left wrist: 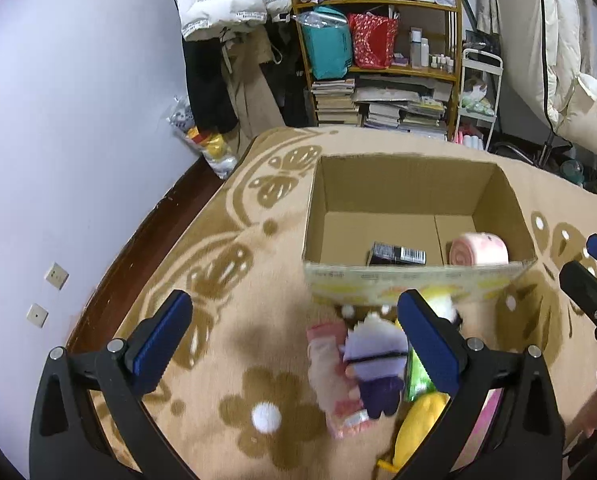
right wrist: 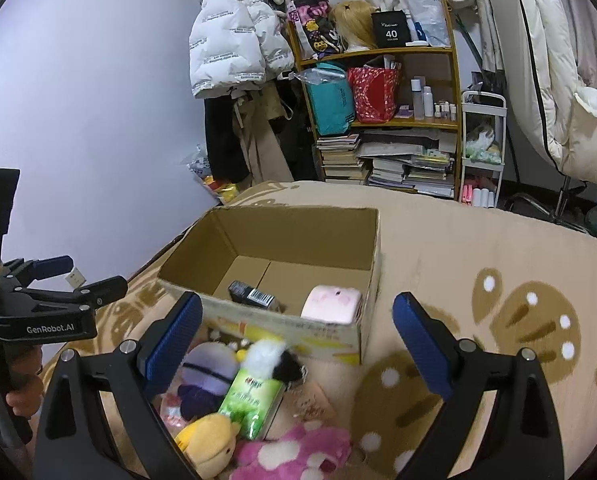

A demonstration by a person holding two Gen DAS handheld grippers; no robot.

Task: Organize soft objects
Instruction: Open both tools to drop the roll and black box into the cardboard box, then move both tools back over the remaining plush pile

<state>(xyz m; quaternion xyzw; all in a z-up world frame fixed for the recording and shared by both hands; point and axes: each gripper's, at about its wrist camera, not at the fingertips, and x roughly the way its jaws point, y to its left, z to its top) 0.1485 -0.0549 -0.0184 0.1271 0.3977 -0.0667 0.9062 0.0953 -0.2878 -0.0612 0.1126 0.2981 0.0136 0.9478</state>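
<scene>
Blue-padded fingers of the left hand-held gripper [left wrist: 294,336] frame the near pile of toys, standing wide apart with nothing between them. It hangs above the purple plush [left wrist: 374,360], which lies against a pink-and-white soft item [left wrist: 330,376] on the patterned blanket [left wrist: 234,280]; that placing reads as lining up for a pick. The right hand-held gripper [right wrist: 296,340] is likewise spread and empty, poised over the same heap.

From the right wrist view the pile sits just in front of the cardboard box [right wrist: 370,248]: a green tissue pack [right wrist: 254,400] leans across the middle, a black-and-white fluffy toy [right wrist: 272,358] touching its top end, a yellow plush [right wrist: 210,440] at its lower left, a pink spotted plush [right wrist: 294,456] nearest the camera.

Inside the box a rolled pink towel [right wrist: 332,304] rests against the near right corner, beside a small dark carton [right wrist: 252,296]. So the box looks like the collecting place, with most soft things yet to go in. Its near wall stands between pile and interior, so each item would need lifting over the rim.
</scene>
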